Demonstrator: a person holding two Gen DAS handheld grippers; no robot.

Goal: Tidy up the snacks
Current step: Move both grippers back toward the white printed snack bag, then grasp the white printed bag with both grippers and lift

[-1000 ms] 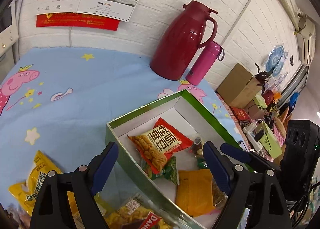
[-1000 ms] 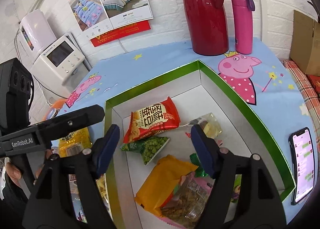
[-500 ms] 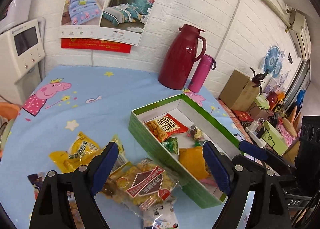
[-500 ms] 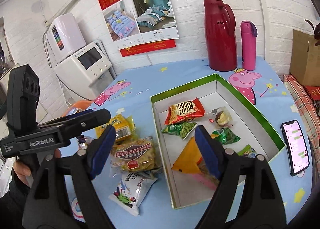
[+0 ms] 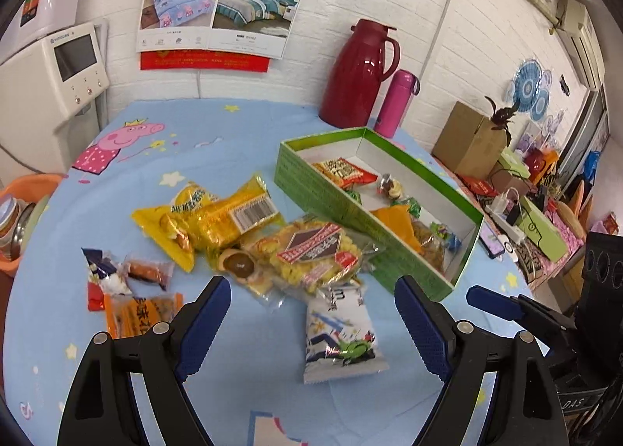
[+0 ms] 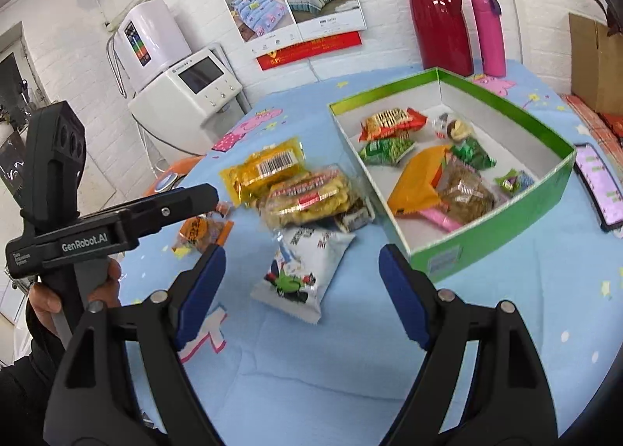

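A green box (image 5: 393, 263) (image 6: 502, 220) with a white inside holds several snack packets, among them a red one (image 5: 348, 171) (image 6: 391, 120) and an orange one (image 6: 418, 181). Loose snacks lie on the blue cloth left of the box: a yellow bag (image 5: 218, 214) (image 6: 264, 169), a clear cookie pack (image 5: 311, 255) (image 6: 307, 196), a white packet (image 5: 340, 337) (image 6: 303, 267) and small wrapped pieces (image 5: 146, 270). My left gripper (image 5: 311, 321) hangs open above the white packet. My right gripper (image 6: 301, 290) is open too, over the same packet. Both are empty.
A red thermos (image 5: 356, 74) (image 6: 438, 13) and a pink bottle (image 5: 397, 103) (image 6: 488, 35) stand by the back wall. A phone (image 6: 599, 189) lies right of the box. A white appliance (image 6: 187, 95) and an orange basin (image 5: 23, 208) sit off the table's left edge.
Both grippers have pulled back and up from over the box; the loose snacks on the cloth have come into view. Both stayed open and empty.
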